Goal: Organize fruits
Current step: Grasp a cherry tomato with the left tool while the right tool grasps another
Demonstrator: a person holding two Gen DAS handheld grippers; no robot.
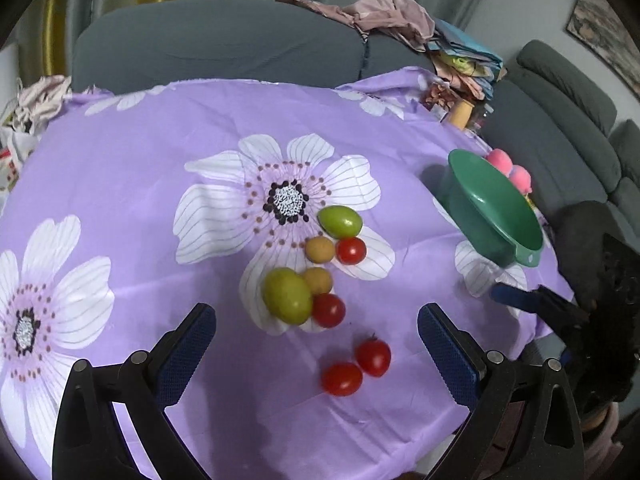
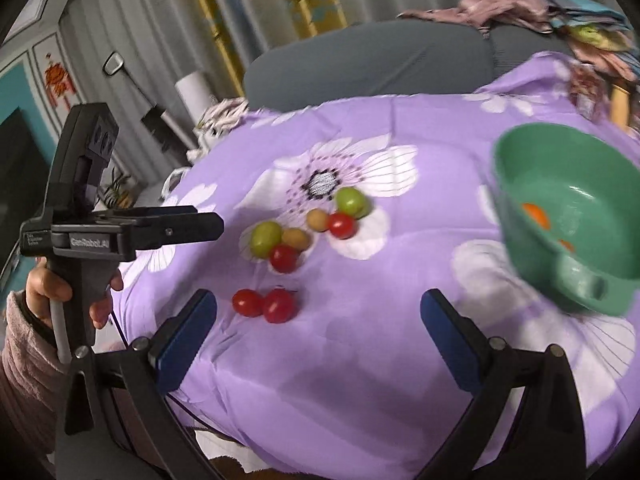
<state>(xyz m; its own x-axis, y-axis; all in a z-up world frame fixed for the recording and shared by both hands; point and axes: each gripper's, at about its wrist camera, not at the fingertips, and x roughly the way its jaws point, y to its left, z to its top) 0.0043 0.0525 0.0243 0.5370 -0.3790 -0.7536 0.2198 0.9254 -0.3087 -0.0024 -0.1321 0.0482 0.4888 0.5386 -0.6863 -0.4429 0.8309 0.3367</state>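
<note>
At the left, the left gripper is hovering over the purple floral tablecloth with its jaws standing wide apart and nothing between them. In the right wrist view the person's hand is gripping its handle. Just ahead of its fingertips, two cherry tomatoes are lying touching each other. Beyond them, a cluster of green fruits, small tan fruits and two more red tomatoes is resting near the printed flower.

Further right, the right gripper is likewise gaping, holding nothing. The green bowl is sitting at the right of the table, well apart from the loose fruit, with orange pieces showing inside, blurred.

Judgement: the sorting is only just beginning. The nearest tomato pair is the sensible pick; the jaws should be straddling one tomato only, closing gently, since round fruit is liable to roll or bruise.
</note>
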